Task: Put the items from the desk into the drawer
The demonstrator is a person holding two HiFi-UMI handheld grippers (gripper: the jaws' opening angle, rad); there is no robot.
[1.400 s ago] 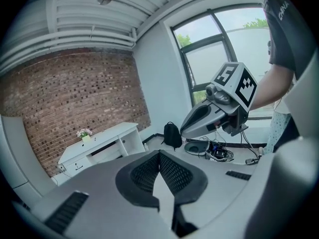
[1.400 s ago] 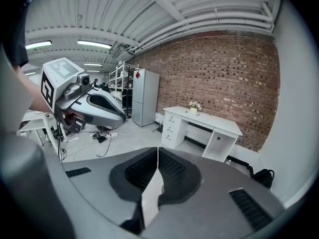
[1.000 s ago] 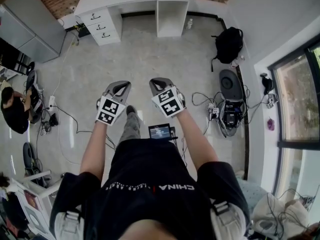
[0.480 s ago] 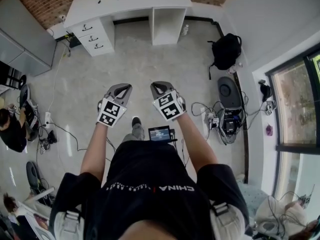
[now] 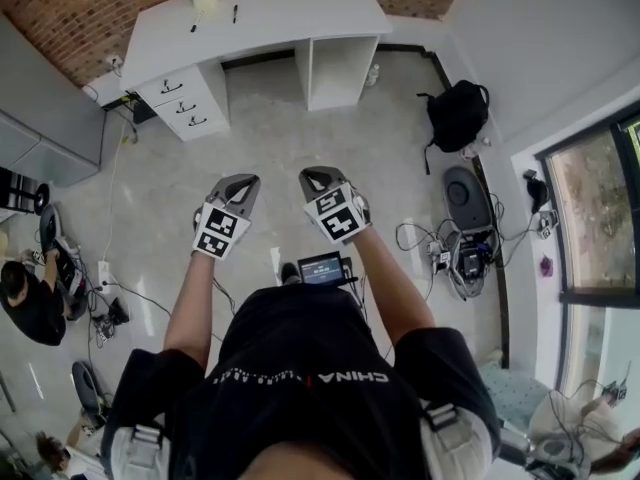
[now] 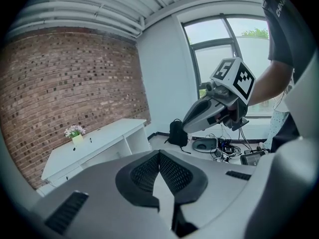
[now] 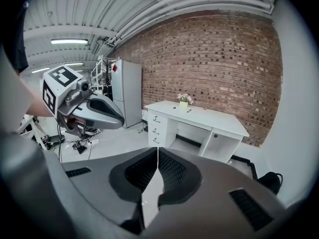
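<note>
The little dark items (image 5: 234, 13) on the tabletop (image 5: 300, 8) are too small to name, and one by the back edge is barely a speck. The drawers (image 5: 185, 103) are closed, so their insides are hidden. The wearer's torso covers the legs; only a shoe (image 5: 290, 271) tip pokes out. The small screen (image 5: 322, 266) carries print too fine to read. A bystander (image 5: 50, 453) is clipped by the bottom left corner.
</note>
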